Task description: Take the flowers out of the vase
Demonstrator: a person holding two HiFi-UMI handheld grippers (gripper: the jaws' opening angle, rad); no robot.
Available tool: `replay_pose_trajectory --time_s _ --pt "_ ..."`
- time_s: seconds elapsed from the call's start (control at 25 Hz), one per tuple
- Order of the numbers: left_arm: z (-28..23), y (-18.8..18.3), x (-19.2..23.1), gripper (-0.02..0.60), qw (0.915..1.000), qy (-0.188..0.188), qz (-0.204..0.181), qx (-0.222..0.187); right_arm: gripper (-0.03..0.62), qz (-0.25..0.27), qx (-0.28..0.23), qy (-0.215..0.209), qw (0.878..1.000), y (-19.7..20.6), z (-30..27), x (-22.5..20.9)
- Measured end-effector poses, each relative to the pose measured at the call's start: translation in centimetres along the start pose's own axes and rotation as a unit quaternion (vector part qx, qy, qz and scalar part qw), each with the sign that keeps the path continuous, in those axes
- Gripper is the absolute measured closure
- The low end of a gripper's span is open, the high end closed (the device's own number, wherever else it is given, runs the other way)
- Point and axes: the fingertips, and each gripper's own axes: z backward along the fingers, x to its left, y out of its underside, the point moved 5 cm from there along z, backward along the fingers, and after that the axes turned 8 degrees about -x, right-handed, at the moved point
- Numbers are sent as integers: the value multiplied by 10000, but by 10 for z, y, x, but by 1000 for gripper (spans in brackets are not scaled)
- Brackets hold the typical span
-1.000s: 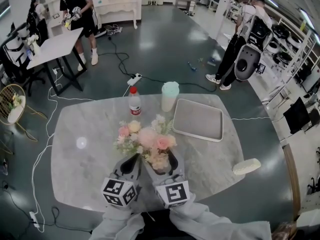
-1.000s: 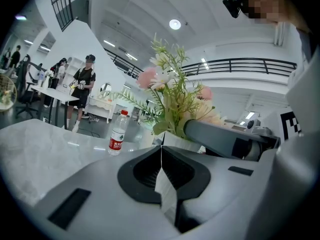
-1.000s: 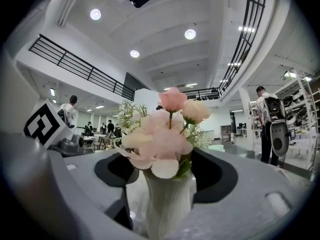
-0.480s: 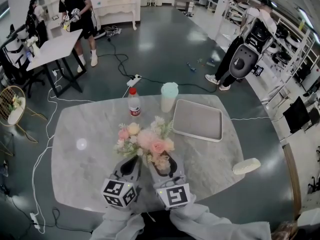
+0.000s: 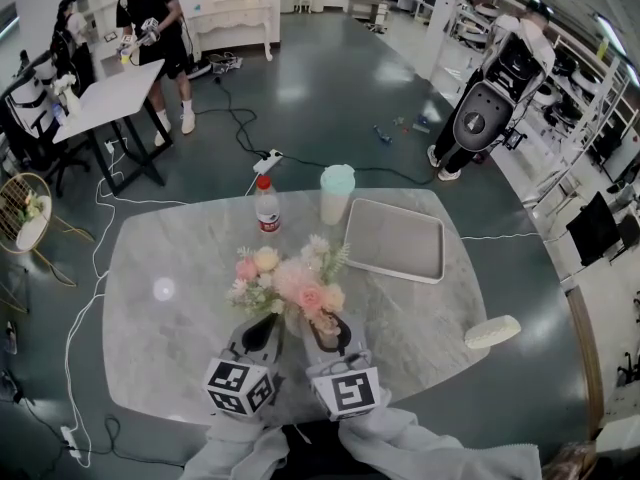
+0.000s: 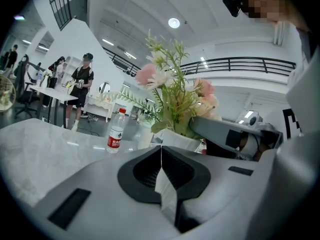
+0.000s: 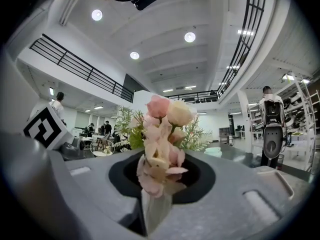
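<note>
While the left gripper point(image 5: 266, 326) rests beside the vase point(image 6: 179, 139) with its jaws together and empty, the right gripper point(image 5: 324, 326), its jaws having just been closing, clamps the lower pink blooms of the flowers point(image 5: 295, 280). Flowers stand in the white vase on the marble table point(image 5: 170, 358), toward its near edge.

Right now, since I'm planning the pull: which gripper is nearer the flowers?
Right. The right gripper has just been closing its fingers on the flowers; the left gripper sits shut beside the vase, left of them.
</note>
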Motion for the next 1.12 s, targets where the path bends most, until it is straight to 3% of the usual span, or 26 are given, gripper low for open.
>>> replay_pose_trajectory --time_s 0.68,1.12 --pt "4 3 -10 578 10000 -61 -60 51 533 -81 -12 -36 10000 -2 3 -3" --pt "18 -7 -19 578 9994 323 123 23 536 -164 -413 336 9984 -26 19 -4"
